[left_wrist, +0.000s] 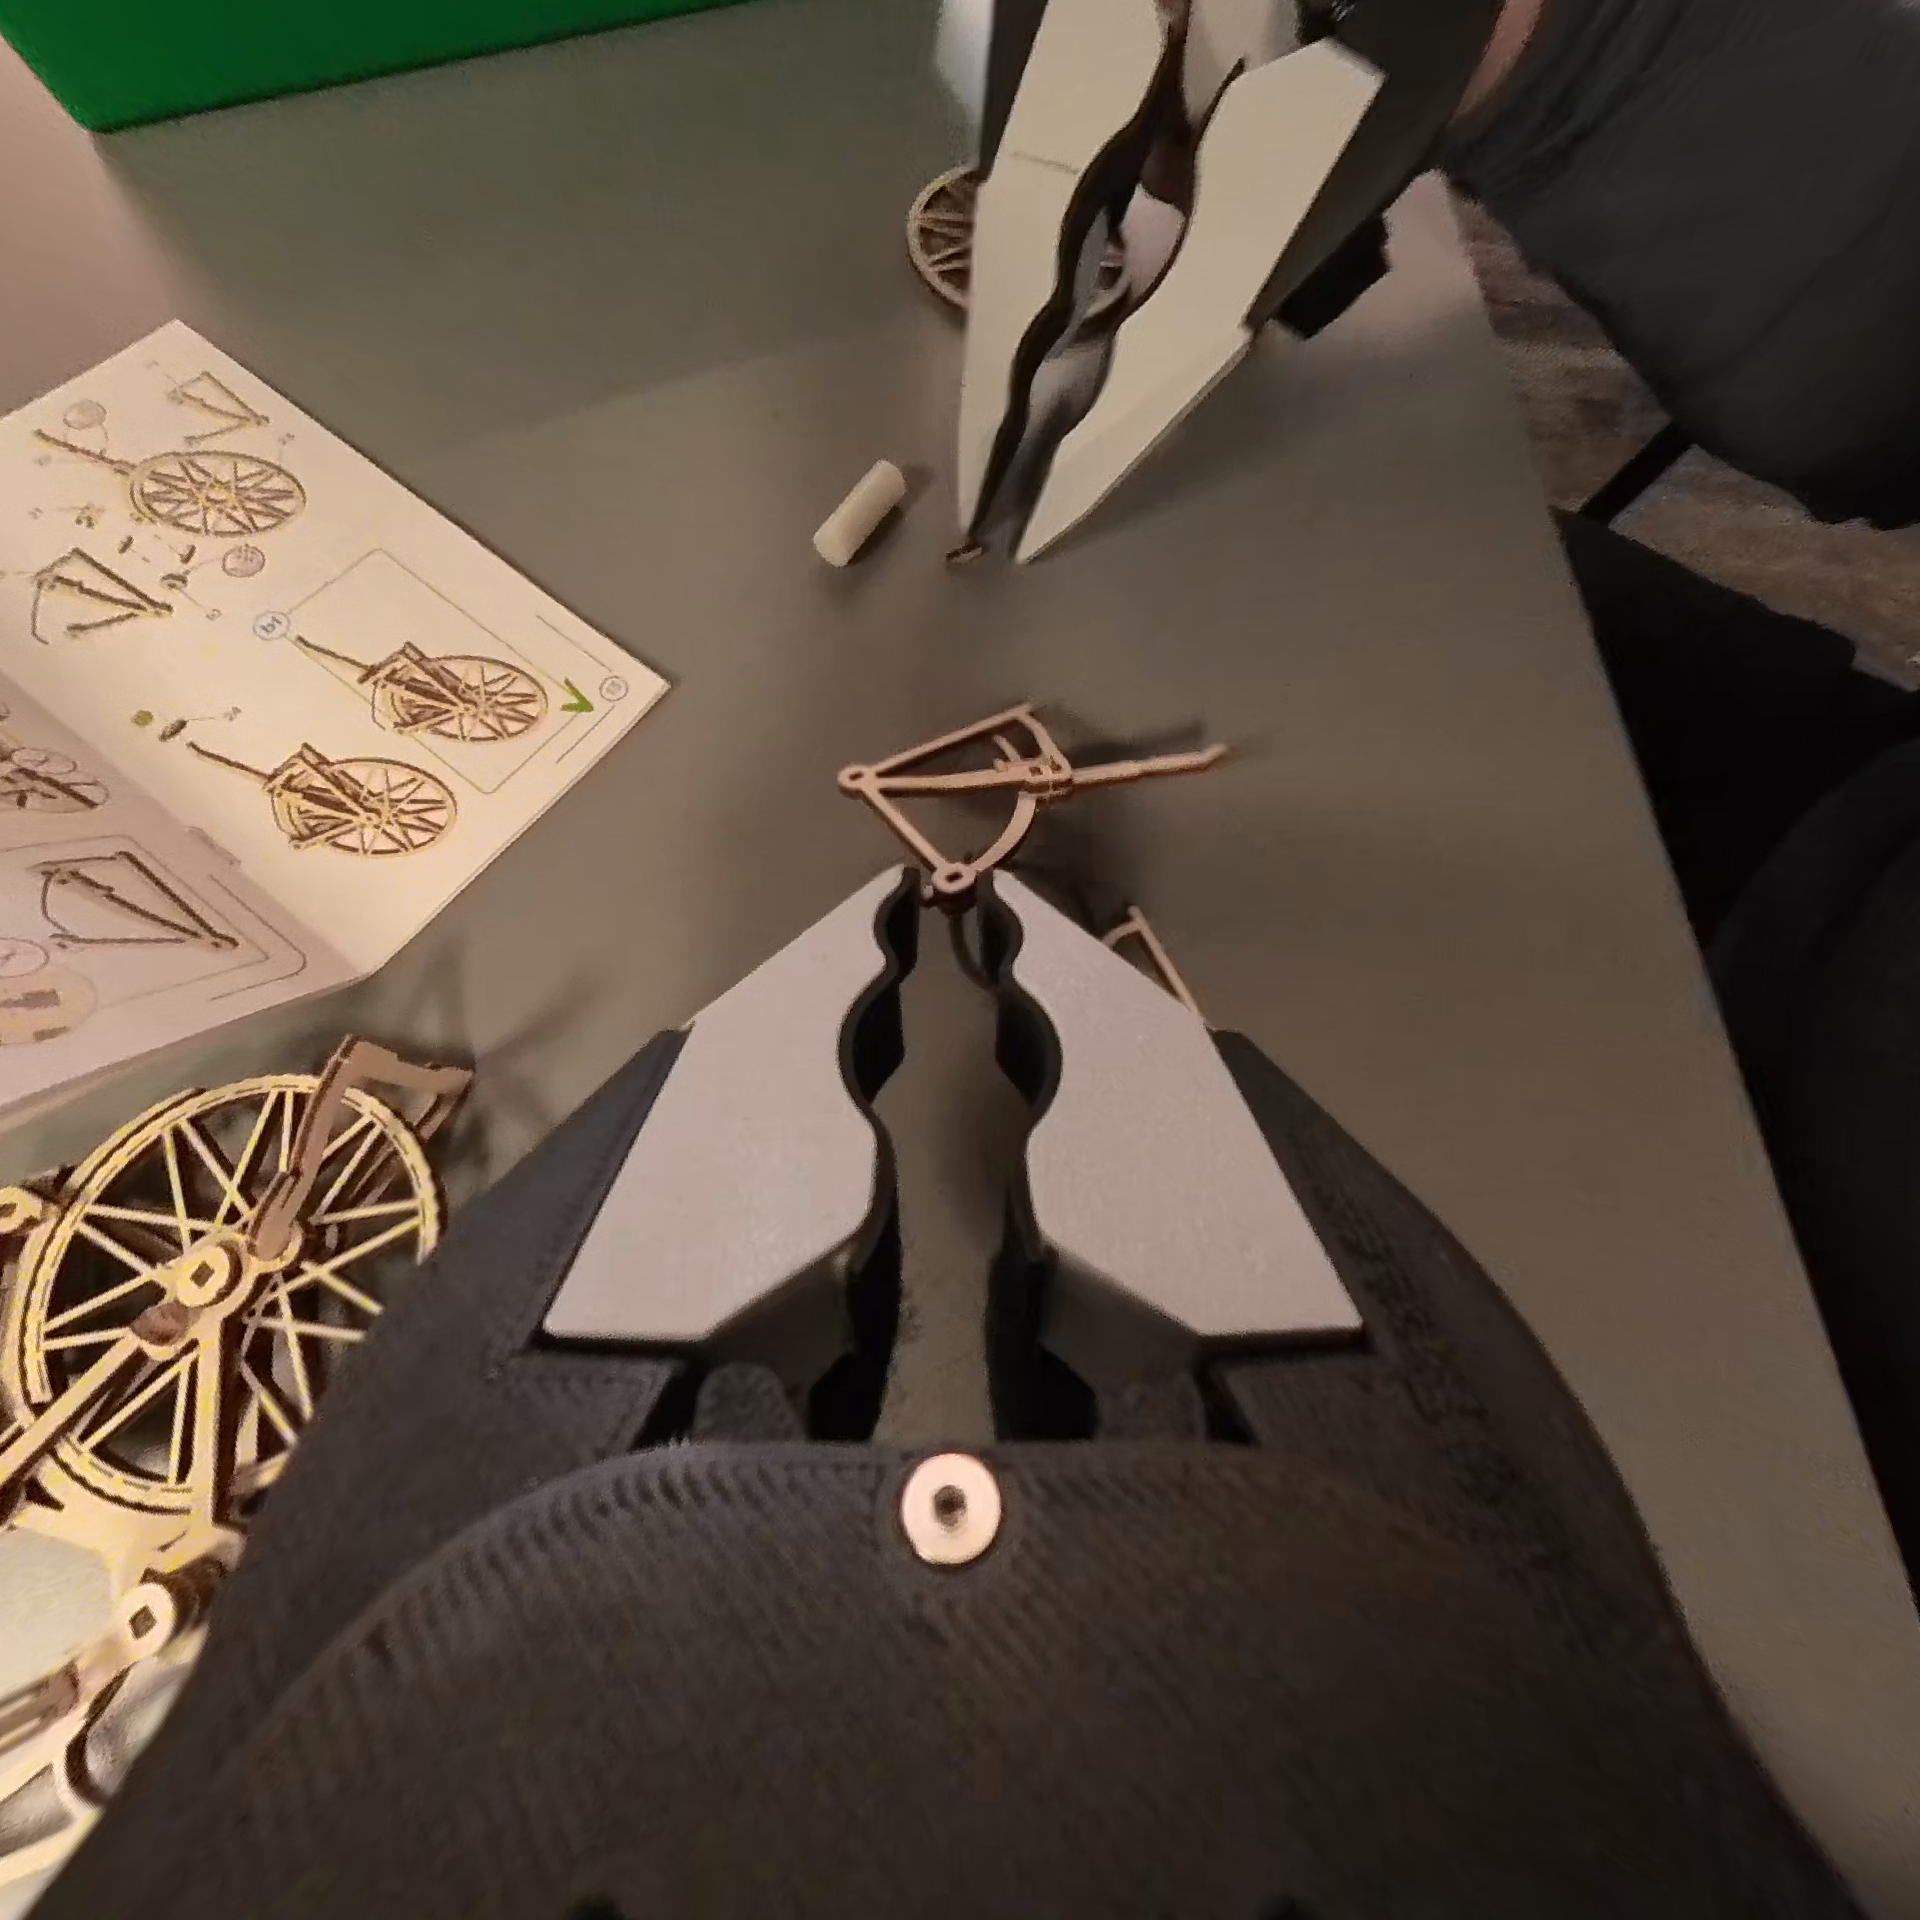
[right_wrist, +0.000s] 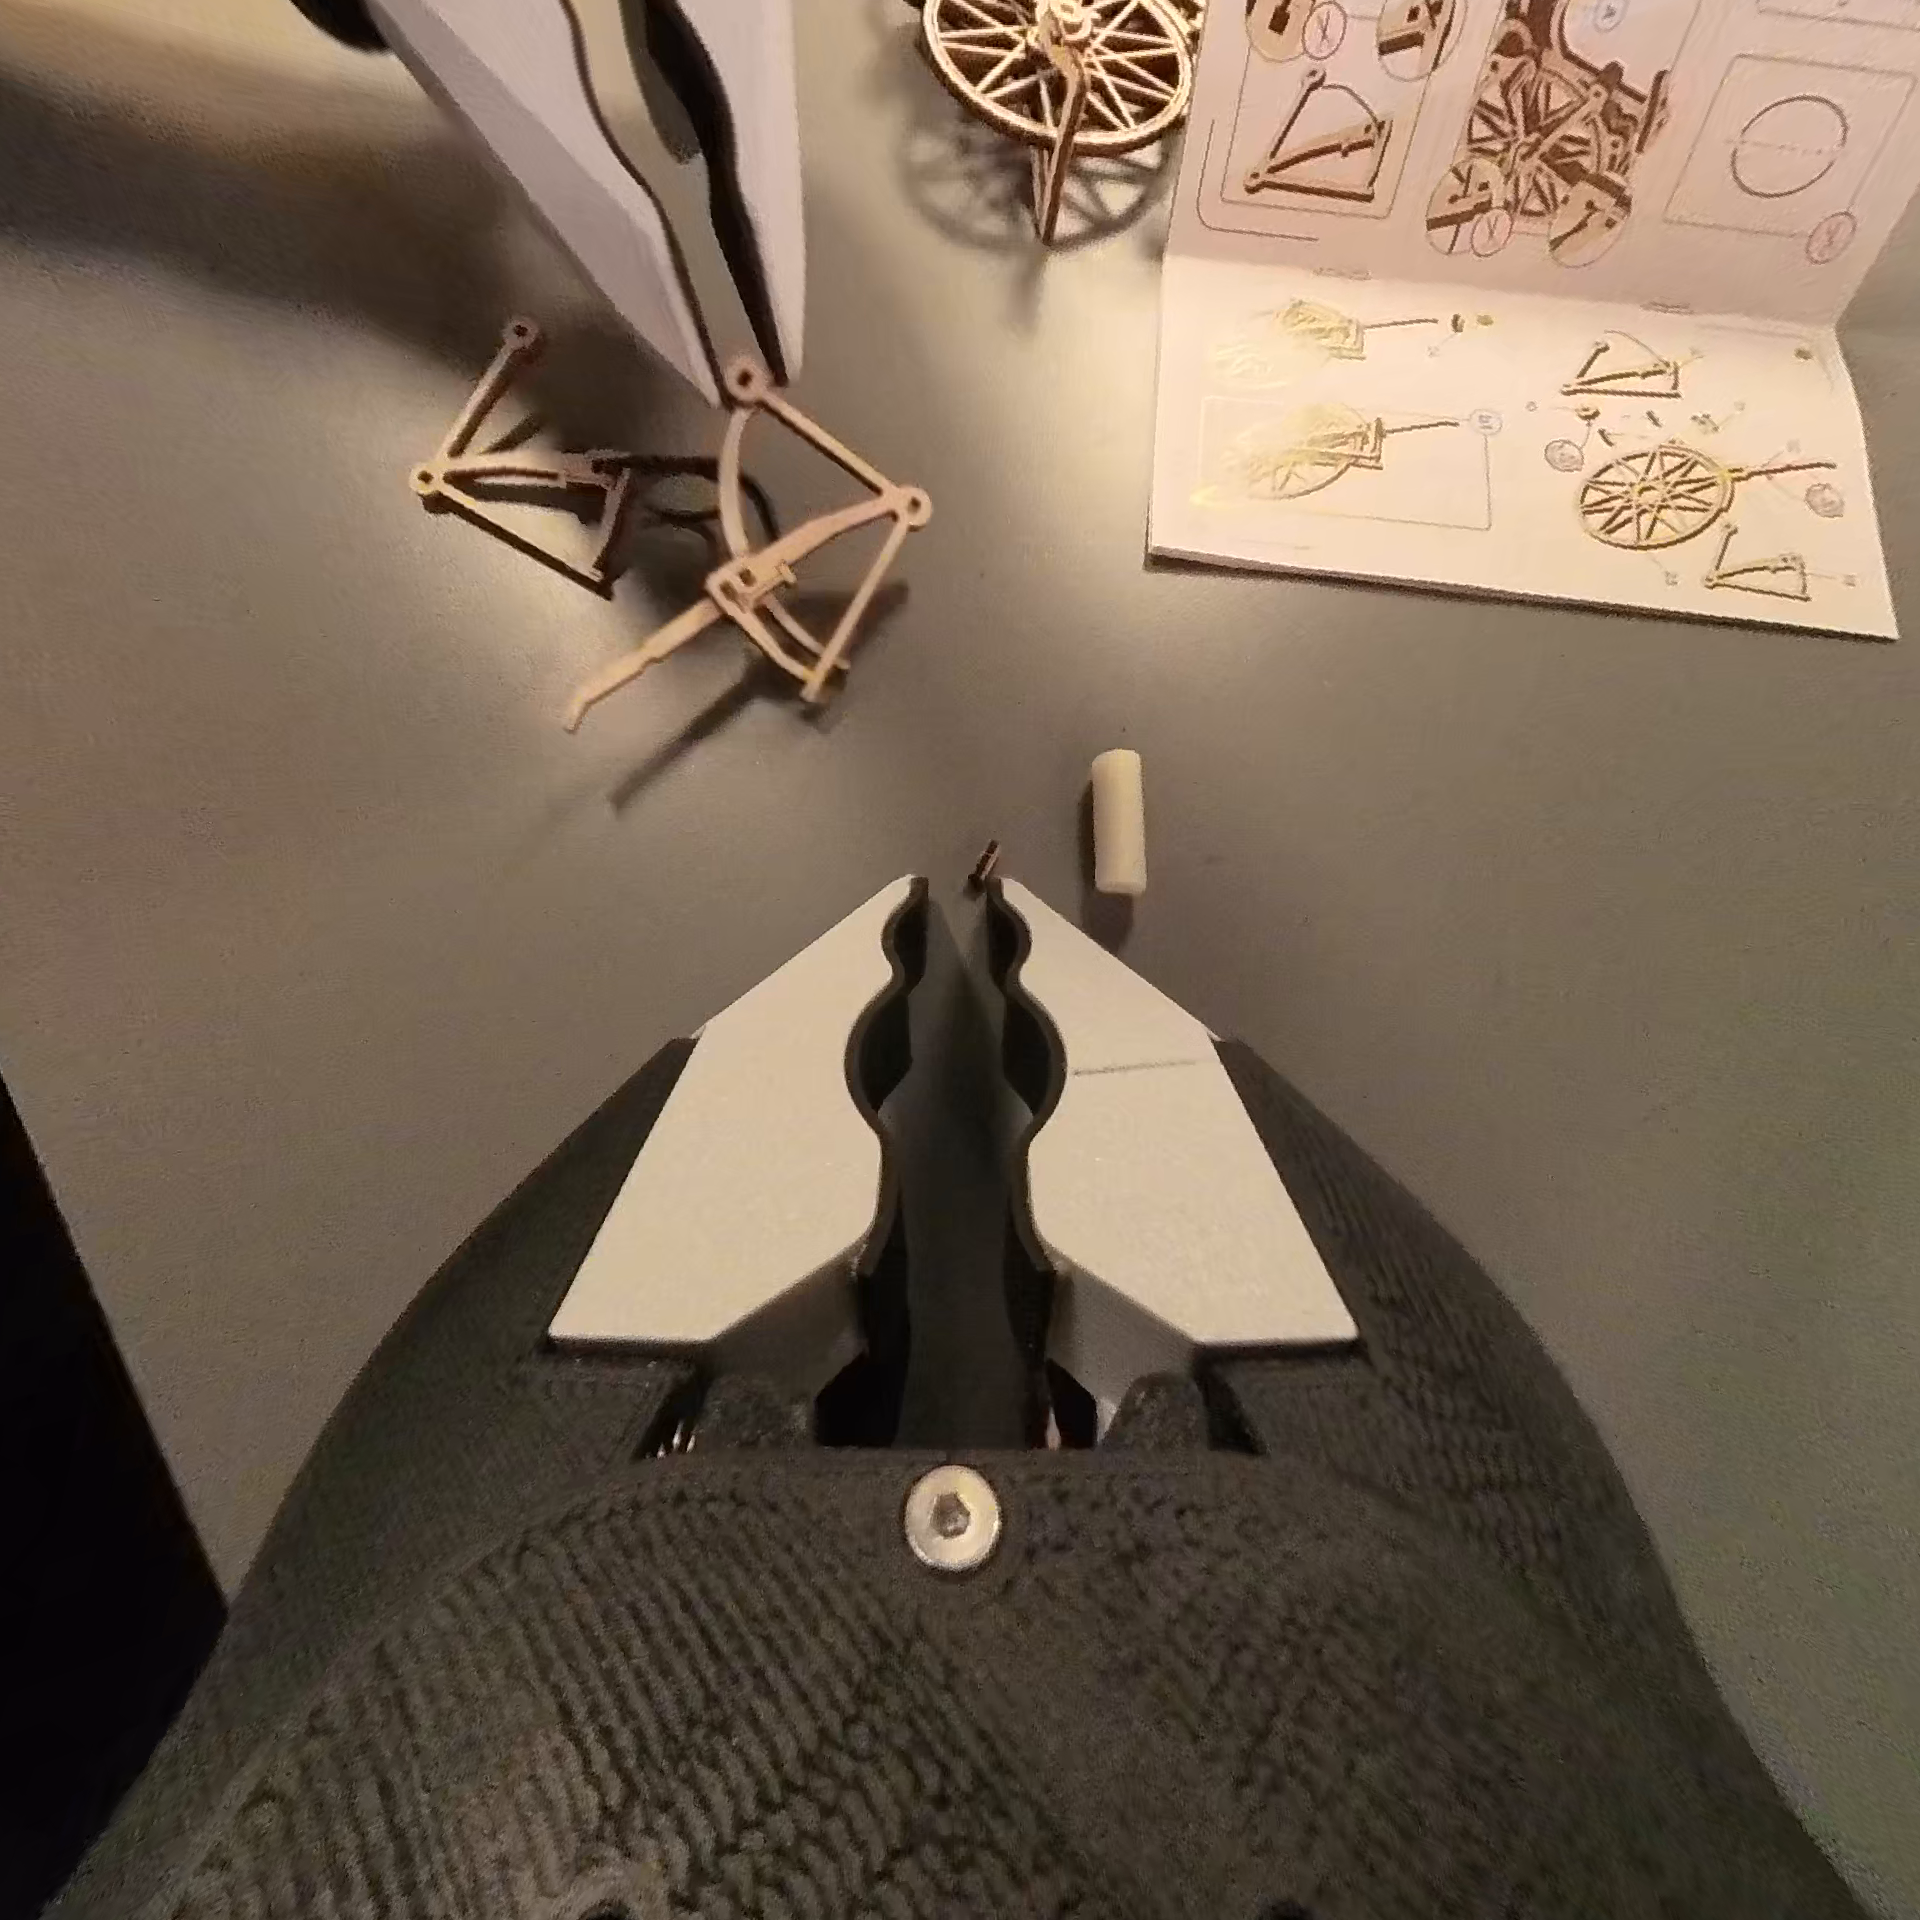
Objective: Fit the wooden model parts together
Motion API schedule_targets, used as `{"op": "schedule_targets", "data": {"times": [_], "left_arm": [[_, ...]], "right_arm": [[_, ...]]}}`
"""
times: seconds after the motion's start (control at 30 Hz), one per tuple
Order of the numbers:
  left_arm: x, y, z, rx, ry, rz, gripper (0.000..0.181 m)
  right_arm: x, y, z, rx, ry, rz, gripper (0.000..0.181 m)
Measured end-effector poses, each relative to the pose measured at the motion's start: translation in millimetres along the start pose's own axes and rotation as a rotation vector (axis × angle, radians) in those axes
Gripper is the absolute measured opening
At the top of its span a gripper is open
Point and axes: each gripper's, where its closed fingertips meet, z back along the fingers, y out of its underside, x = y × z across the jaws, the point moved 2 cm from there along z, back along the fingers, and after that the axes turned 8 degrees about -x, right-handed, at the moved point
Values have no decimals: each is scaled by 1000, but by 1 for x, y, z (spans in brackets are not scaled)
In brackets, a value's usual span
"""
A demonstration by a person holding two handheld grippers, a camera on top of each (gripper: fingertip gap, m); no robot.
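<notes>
My left gripper is shut on the ring corner of a thin wooden triangular frame with a lever and holds it tilted just over the grey table. In the right wrist view this frame hangs from the left gripper. A second similar frame lies flat beside it. My right gripper is shut on a small dark pin at its tips. It also shows in the left wrist view, tips down near the table, beyond the held frame.
A white cylinder lies just right of my right gripper. An open instruction booklet and a spoked wooden wheel assembly are at the left. A small wheel and a green box sit farther back. The table edge runs along the right. The left gripper's tips are roughly 10 centimetres from the right gripper's.
</notes>
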Motion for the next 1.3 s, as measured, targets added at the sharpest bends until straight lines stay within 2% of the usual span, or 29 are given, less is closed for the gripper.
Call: {"op": "schedule_targets", "data": {"times": [0.17,0.27,0.33,0.43,0.6,0.73,0.83,0.97,1.1,1.3], "left_arm": [[6,8,-6,41,-49,4,10],[8,12,-9,64,-59,30,12],[10,13,-8,65,-69,35,33],[12,-2,0,-18,-88,10,40],[-2,-27,-2,-120,11,-6,40],[-7,-34,-15,-109,34,-23,40],[-1,-39,-23,-98,33,-67,39],[12,-52,-41,-82,77,-104,40],[22,-57,-61,-19,152,-150,40],[26,-54,-74,42,223,-193,39]], "right_arm": [[-10,-7,5,-76,99,-22,13],[-13,-9,6,-96,106,-45,14],[-13,-6,7,-68,107,-61,14],[-22,-8,10,-88,160,-48,12],[-30,-8,0,-75,59,-82,20],[-27,-10,7,-58,44,-59,19],[-9,-14,13,-92,-6,-129,16],[3,-4,4,-31,58,-143,13],[-1,-1,-2,-21,155,-143,9],[-4,-3,-6,-23,162,-145,3]]}}
